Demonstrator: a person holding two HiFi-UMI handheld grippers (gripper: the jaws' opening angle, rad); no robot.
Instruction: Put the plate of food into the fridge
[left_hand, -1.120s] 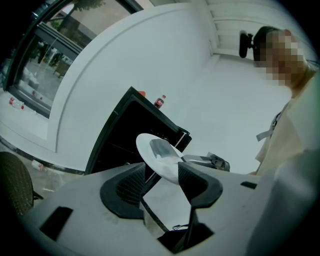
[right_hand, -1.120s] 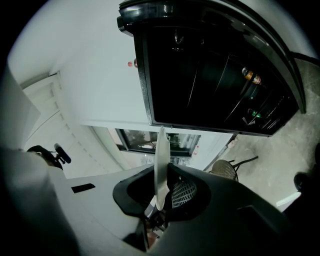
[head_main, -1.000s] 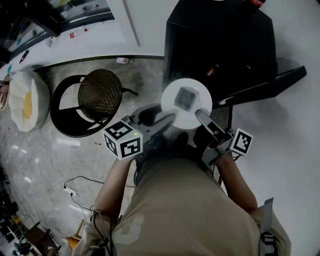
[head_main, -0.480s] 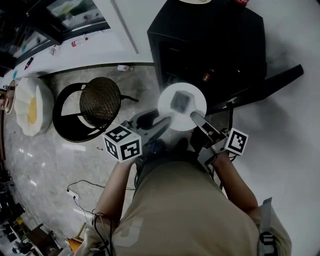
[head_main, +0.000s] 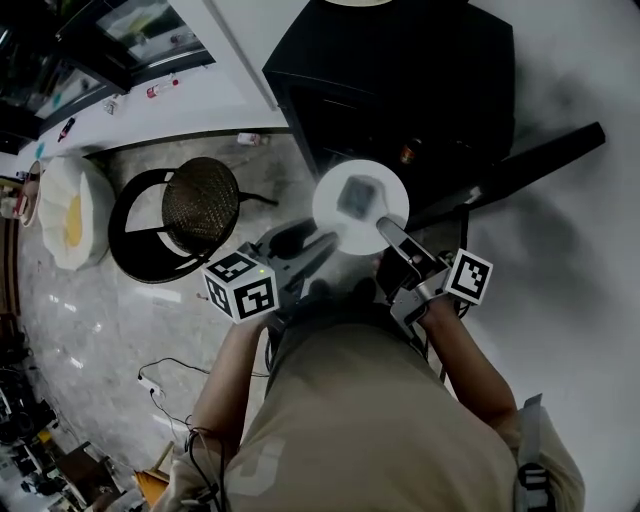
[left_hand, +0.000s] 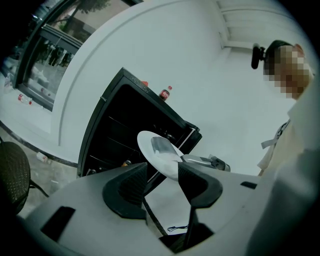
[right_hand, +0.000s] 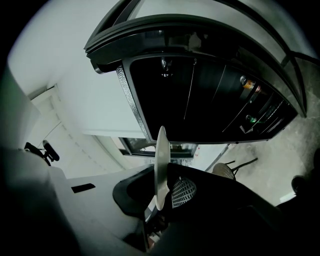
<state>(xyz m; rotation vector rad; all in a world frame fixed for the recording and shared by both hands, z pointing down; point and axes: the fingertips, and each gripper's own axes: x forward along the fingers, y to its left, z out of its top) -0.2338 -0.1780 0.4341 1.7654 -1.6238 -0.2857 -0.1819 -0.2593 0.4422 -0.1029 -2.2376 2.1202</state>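
A round white plate (head_main: 372, 212) carries a grey block of food (head_main: 357, 195) and hangs level in front of the open black fridge (head_main: 400, 70). My right gripper (head_main: 385, 229) is shut on the plate's near rim; in the right gripper view the plate (right_hand: 161, 165) shows edge-on between that gripper's (right_hand: 162, 192) jaws, facing the dark fridge interior (right_hand: 210, 95). My left gripper (head_main: 326, 245) sits just left of the plate, below its rim, and is open. From the left gripper (left_hand: 161, 174) view, the plate (left_hand: 152, 150) lies beyond the gap between the jaws.
The fridge door (head_main: 540, 160) swings open to the right. A black wicker chair (head_main: 198, 205) and a white cushion (head_main: 68, 215) stand on the marble floor at left. A red-capped bottle (left_hand: 165, 93) stands on the fridge top. A cable (head_main: 150, 378) lies on the floor.
The plate and both grippers have moved closer to the fridge opening. The right gripper's hold on the rim is unchanged and the left gripper stays open beside it.
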